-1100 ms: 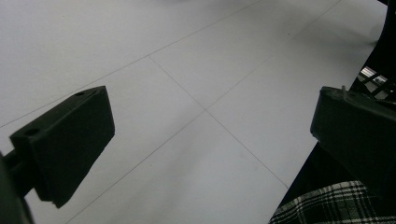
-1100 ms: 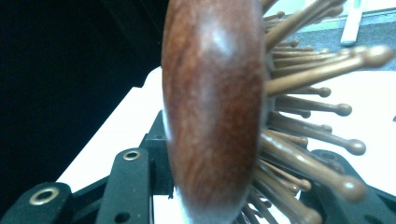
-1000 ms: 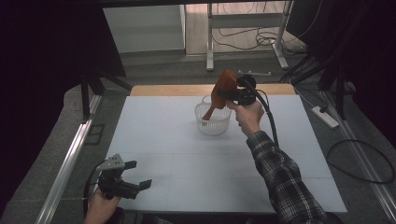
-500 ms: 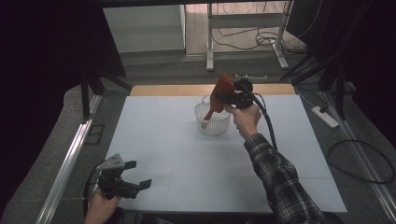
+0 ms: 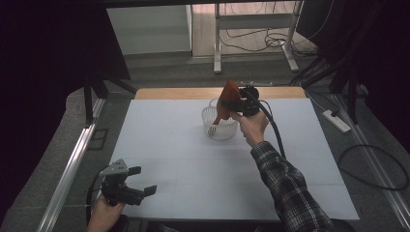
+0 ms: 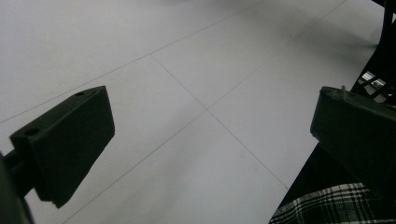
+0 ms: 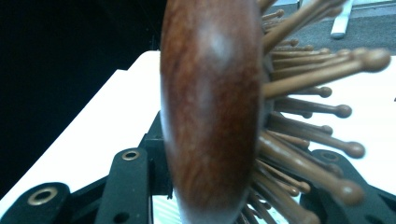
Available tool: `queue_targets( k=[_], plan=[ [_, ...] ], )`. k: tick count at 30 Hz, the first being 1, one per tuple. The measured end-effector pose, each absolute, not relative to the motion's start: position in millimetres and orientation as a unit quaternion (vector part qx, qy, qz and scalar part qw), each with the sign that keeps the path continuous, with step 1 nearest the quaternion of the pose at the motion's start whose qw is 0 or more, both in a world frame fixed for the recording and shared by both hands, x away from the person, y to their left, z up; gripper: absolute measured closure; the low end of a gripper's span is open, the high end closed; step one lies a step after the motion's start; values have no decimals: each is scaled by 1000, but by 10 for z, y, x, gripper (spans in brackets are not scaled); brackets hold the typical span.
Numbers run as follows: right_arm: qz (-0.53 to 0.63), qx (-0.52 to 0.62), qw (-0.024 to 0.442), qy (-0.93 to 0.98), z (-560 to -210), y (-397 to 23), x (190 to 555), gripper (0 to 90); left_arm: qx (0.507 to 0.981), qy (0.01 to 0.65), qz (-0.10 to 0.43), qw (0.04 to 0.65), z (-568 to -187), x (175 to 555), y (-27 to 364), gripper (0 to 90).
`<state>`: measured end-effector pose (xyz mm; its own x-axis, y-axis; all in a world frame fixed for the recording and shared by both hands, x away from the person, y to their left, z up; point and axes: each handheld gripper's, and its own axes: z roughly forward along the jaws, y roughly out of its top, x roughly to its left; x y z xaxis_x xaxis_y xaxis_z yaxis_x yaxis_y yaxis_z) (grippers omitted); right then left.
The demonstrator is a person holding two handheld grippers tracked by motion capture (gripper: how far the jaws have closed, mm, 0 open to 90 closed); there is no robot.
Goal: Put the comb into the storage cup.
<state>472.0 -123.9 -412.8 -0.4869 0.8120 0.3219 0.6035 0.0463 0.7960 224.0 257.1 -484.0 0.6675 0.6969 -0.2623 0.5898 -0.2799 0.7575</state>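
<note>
Judging by the look, the brush (image 7: 210,107) is a stiff and rather light thing of hard wood, with a smooth polished back that could slip between flat pads. Its pins (image 7: 308,79) are thin pegs with round tips; I think they bend a little and can catch on a wire rim. The best place to take it seems to be the sides of the oval head or the handle, not the pins. Its colour is red-brown with darker grain, and the pins are paler brown.

It is in the upper middle of the high view, held in the air just above the white basket (image 5: 212,129), head up and handle hanging down toward it. The right tongs (image 5: 235,102) are clamped on the brush, one jaw on the back and one among the pins.

At the lower left of the high view the left tongs (image 5: 139,180) stand apart with nothing between them, low over the white bench (image 5: 159,125).
</note>
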Motion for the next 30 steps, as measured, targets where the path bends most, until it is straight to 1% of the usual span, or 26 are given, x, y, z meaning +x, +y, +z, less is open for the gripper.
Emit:
queue_targets(
  k=[7,30],
  plan=[
    [488,496,108,710,-4166,-1264,4699,510,797,404,59,444,-4841,2243,2572,0],
    [478,526,104,696,-4297,-1448,4711,404,796,409,56,443,-4845,2257,2572,0]
  ],
)
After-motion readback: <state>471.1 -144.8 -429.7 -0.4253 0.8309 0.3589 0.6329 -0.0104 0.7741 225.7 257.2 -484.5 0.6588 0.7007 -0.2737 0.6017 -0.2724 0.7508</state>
